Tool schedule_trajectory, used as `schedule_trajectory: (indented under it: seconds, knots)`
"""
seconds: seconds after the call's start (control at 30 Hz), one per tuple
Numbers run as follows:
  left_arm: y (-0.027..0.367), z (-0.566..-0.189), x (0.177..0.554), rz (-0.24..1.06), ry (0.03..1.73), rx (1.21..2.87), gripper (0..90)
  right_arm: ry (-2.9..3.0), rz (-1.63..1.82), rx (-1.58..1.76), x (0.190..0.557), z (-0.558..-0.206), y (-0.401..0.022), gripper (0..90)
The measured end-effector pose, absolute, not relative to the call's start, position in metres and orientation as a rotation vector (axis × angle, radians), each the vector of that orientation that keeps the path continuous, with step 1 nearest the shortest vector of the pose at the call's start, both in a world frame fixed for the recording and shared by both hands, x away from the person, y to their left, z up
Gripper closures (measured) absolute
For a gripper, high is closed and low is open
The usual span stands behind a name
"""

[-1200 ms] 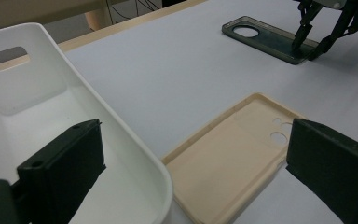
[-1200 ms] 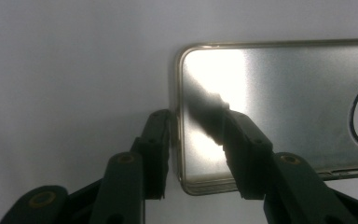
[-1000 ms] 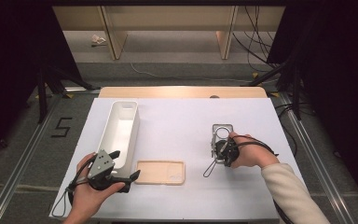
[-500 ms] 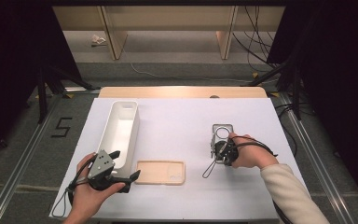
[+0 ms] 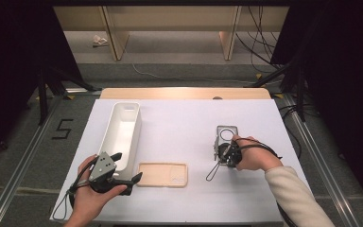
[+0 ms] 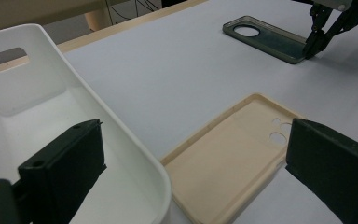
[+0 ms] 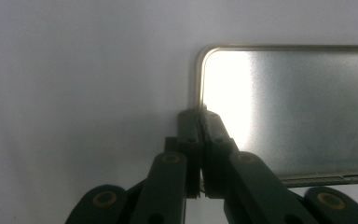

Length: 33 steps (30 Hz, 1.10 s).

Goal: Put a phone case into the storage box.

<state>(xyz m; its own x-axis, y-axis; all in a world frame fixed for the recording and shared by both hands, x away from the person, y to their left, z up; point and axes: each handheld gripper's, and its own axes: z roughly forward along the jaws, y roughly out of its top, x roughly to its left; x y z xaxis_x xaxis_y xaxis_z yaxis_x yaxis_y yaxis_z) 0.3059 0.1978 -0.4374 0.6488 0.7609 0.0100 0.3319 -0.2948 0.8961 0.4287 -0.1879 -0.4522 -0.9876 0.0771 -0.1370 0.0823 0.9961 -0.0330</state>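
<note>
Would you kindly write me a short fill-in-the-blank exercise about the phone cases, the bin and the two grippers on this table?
1. The right gripper has its jaws closed on the edge of the ____ case.
2. The beige case lies just right of the white ____.
3. The left gripper has its jaws ____, one of them over the bin.
4. The table has a ____ cover.

Missing words: dark; bin; open; white
</note>
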Motion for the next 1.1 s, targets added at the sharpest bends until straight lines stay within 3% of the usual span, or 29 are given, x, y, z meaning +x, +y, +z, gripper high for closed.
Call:
schedule_trajectory:
  seconds: [0.6,1.1]
  knots:
    - [0.198,-0.437,0.306,0.553,0.862,1.887,4.0,2.987,0.031,0.151,0.428,-0.443,-0.196,88.9]
    - [0.198,-0.436,0.305,0.556,0.864,1.884,4.1,2.930,0.325,0.238,0.422,-0.428,-0.214,89.1]
